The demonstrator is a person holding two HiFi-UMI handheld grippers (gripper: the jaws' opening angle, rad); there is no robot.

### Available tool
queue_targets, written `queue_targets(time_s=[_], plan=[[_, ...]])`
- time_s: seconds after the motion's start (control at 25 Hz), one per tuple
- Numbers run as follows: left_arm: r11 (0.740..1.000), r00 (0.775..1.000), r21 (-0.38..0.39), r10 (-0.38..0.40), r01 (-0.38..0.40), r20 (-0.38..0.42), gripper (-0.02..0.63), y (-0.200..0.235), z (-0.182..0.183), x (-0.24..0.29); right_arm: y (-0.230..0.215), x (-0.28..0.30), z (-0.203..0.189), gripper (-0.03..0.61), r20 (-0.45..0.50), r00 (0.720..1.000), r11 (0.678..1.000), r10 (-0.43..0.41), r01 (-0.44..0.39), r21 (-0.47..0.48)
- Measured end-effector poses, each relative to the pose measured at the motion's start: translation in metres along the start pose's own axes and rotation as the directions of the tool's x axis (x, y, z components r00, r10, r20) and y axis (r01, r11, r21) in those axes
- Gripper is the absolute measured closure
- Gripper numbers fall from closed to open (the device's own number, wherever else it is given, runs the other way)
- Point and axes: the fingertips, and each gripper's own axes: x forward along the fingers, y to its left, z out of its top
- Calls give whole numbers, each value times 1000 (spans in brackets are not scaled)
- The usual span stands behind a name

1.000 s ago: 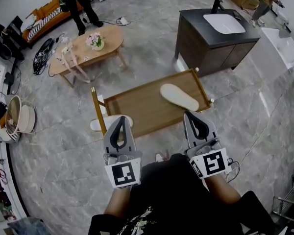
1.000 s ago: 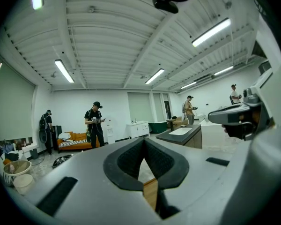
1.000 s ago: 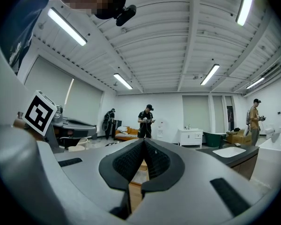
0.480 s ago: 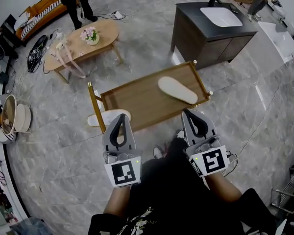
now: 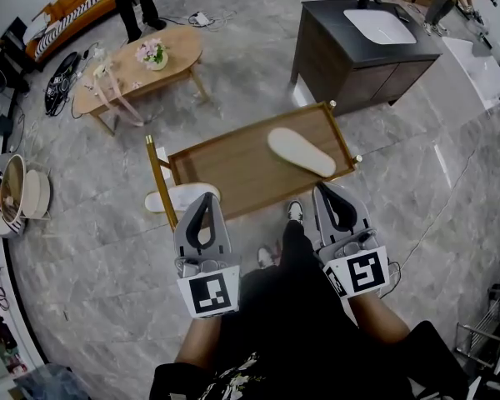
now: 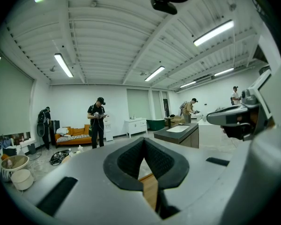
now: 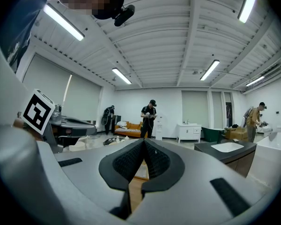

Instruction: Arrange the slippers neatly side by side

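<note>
The slipper [image 5: 182,198] on the floor just ahead of the left gripper [image 5: 204,200] is partly covered by that gripper's tip and by a corner post of the wooden rack [image 5: 233,169]. Between it and the right gripper [image 5: 327,190], a shoe [image 5: 294,211] shows only its toe from under dark clothing. Far beyond the left gripper, a standing person [image 5: 137,2] is cut off by the top edge. In both gripper views the pressed-together jaws block the rack, apart from a sliver of wood.
</note>
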Motion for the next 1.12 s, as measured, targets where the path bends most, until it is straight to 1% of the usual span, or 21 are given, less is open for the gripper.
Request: queue_targets(time_s=[0.2,0.48,0.64,0.92,1.12], plan=[[1000,1000,6,0,0,-10,612,-2,-3,11,-9,8,-6,588,-7,1000,1000,3,-3,19],[1000,1000,14,-9,10,-22,611,-8,2,38,-28,28,-4,588,-4,1000,1000,7,-7,14],[1000,999,-1,-21,21,-39,612,-12,4,59,-44,42,-5,588,-6,1000,999,9,-9,44],[1000,998,20,11,-10,-60,612,-8,10,91,-75,64,-7,588,-9,1000,999,8,-7,48],[999,998,40,21,-18,-66,612,-13,16,120,-98,88,-7,588,2,1000,998,30,-30,60]])
